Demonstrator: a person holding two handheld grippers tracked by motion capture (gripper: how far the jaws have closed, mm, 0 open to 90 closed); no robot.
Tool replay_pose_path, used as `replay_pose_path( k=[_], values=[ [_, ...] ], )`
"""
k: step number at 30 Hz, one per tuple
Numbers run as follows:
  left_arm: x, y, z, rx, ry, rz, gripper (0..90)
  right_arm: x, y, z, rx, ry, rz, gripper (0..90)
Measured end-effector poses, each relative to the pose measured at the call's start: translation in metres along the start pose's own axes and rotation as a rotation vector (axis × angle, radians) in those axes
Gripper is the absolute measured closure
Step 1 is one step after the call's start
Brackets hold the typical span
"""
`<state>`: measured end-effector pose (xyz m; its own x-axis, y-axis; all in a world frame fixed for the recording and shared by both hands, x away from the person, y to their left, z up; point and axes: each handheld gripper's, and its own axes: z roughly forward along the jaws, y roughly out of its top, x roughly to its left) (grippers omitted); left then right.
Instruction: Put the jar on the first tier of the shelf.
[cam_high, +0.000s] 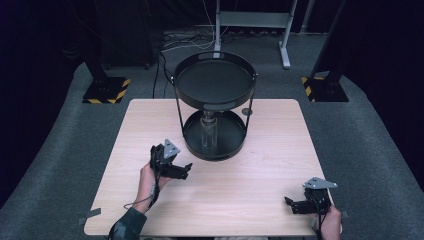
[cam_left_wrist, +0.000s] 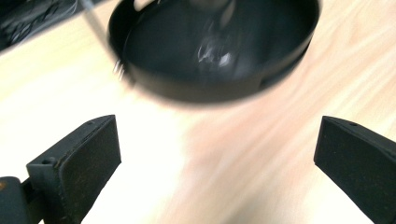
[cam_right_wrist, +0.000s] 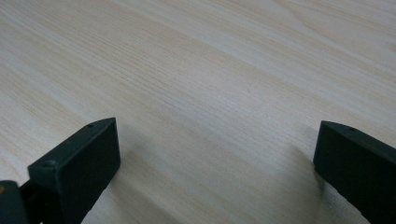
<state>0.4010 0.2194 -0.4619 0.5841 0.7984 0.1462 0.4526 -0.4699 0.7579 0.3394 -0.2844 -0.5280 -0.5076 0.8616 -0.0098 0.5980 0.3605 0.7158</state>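
A black two-tier round tray stand (cam_high: 215, 82) stands at the middle rear of the wooden table (cam_high: 250, 175). A clear glass bottle (cam_high: 208, 132) stands upright on its lower tray (cam_high: 192, 135). My left gripper (cam_high: 182, 171) hovers just left of the lower tray, open, jaws pointing right toward it. In the left gripper view the lower tray (cam_left_wrist: 154, 51) and the blurred bottle (cam_left_wrist: 215, 49) lie ahead of the gripper (cam_left_wrist: 217, 154). My right gripper (cam_high: 295, 205) is open at the front right, low over bare wood (cam_right_wrist: 201, 93).
Behind the table on grey carpet are two black posts with yellow-striped bases (cam_high: 106, 90) (cam_high: 325, 89), a grey metal frame (cam_high: 252, 22) and loose cables (cam_high: 185, 42).
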Motion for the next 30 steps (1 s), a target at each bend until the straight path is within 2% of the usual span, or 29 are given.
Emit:
replay_pose_path(
  k=[2,4,8,13,15,17,20,30],
  values=[
    [0.006,-0.019,-0.007,0.021,0.019,-0.022,0.2,0.0,0.0,0.0,0.0,0.0,0.0,0.0],
    [0.011,-0.04,-0.011,0.042,0.032,-0.062,0.2,0.0,0.0,0.0,0.0,0.0,0.0,0.0],
    [0.019,-0.079,-0.015,0.094,0.03,-0.14,0.2,0.0,0.0,0.0,0.0,0.0,0.0,0.0],
    [0.021,-0.108,-0.02,0.108,0.031,-0.194,0.0,0.0,0.0,0.0,0.0,-0.001,0.002,0.0],
    [0.022,-0.113,-0.023,0.098,0.03,-0.218,0.1,0.0,0.0,0.0,0.001,0.0,0.002,0.0],
    [0.022,-0.115,-0.026,0.096,0.042,-0.213,0.2,0.0,0.0,0.0,0.0,-0.001,0.002,0.0],
    [0.024,-0.116,-0.026,0.098,0.028,-0.223,0.2,0.0,0.0,0.0,0.001,0.0,0.002,0.0],
    [0.024,-0.117,-0.026,0.098,0.028,-0.224,0.1,0.0,0.0,0.0,-0.001,-0.002,0.0,0.0]
  ],
)
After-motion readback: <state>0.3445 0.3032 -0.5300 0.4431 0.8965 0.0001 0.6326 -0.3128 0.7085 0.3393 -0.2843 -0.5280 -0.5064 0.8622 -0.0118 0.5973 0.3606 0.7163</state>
